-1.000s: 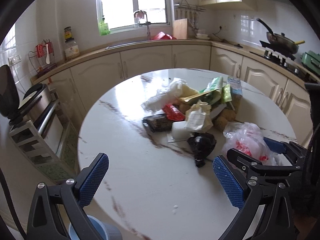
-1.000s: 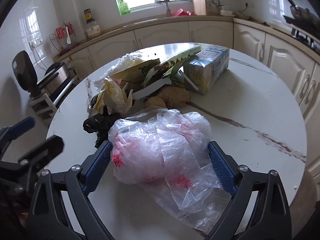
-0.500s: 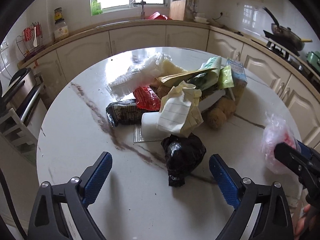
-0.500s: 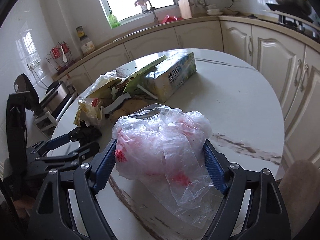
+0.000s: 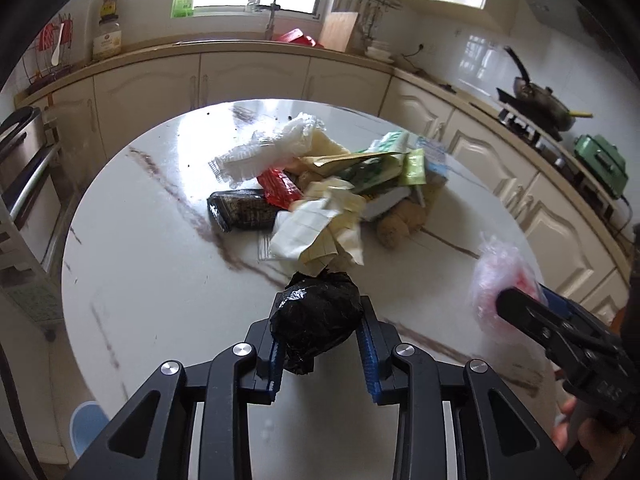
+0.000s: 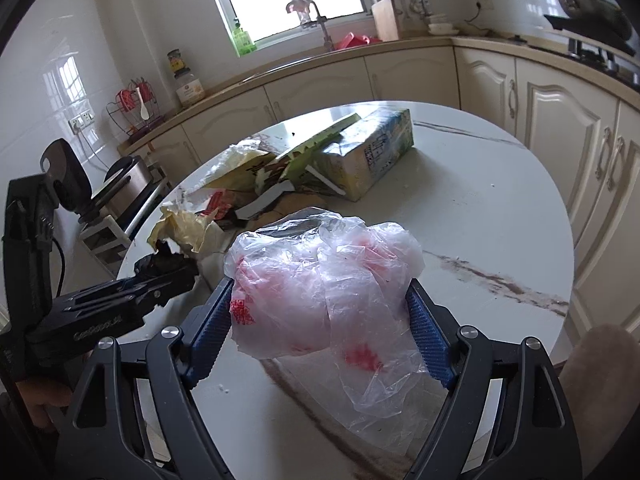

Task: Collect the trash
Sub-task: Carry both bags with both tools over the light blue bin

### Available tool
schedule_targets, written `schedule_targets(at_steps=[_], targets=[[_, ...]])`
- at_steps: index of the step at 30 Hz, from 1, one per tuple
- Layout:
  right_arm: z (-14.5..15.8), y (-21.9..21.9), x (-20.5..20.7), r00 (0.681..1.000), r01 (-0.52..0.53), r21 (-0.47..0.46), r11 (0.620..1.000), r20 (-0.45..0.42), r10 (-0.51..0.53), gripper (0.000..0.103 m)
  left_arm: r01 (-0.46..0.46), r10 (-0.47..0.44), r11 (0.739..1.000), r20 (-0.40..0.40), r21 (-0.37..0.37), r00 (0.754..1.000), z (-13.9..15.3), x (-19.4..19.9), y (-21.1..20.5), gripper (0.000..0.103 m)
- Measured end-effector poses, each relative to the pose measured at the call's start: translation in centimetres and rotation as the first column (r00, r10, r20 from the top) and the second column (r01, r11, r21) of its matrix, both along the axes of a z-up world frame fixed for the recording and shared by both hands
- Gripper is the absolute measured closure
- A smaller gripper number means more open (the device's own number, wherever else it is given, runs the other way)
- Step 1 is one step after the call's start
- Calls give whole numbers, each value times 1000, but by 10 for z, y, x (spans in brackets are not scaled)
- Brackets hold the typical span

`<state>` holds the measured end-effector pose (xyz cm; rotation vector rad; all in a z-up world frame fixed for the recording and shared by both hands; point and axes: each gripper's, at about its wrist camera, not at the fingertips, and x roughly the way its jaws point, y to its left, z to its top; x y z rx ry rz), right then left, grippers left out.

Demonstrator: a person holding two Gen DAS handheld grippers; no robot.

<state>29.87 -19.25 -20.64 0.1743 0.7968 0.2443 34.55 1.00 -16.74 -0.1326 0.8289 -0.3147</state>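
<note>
We have a piece of trash in each hand. Our left gripper (image 5: 322,350) has its fingers drawn in close around a black bag (image 5: 316,322), the blue pads pressing both sides of the wad, which sits at the near edge of the table (image 5: 144,264); we cannot tell whether it is lifted clear of the marble yet. Our right gripper (image 6: 322,330) stands wider, because its load is bulkier: a clear bag (image 6: 324,292) with red print, pinched between the pads with its loose tail drooping toward the table near us. Holding one item per gripper lets us carry two away in a single trip. The rest of the trash is a pile (image 5: 320,192) at the table's middle and far right: crumpled paper, wrappers, a carton (image 6: 368,156). A blue bin (image 5: 86,426) shows at the floor, near left, and we judge it the likely place to drop both bags.
</note>
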Motion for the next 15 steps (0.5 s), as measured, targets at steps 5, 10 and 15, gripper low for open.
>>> schedule_targets(at_steps=[5,10,15], targets=[[8,15,-9,1000,-6,0,1000,8,6,22,14,-14,999,-8,-45,1000,0,-18,18,75],[16,25,-20,1000,-17,24,1000,9,16,22,83,-85,991,-22,-102,996,5,-39,29,74],[20,28,-31,1000,10,1,1000,6,-10,22,129,-137,974,-32,-186,990,5,-58,41,74]])
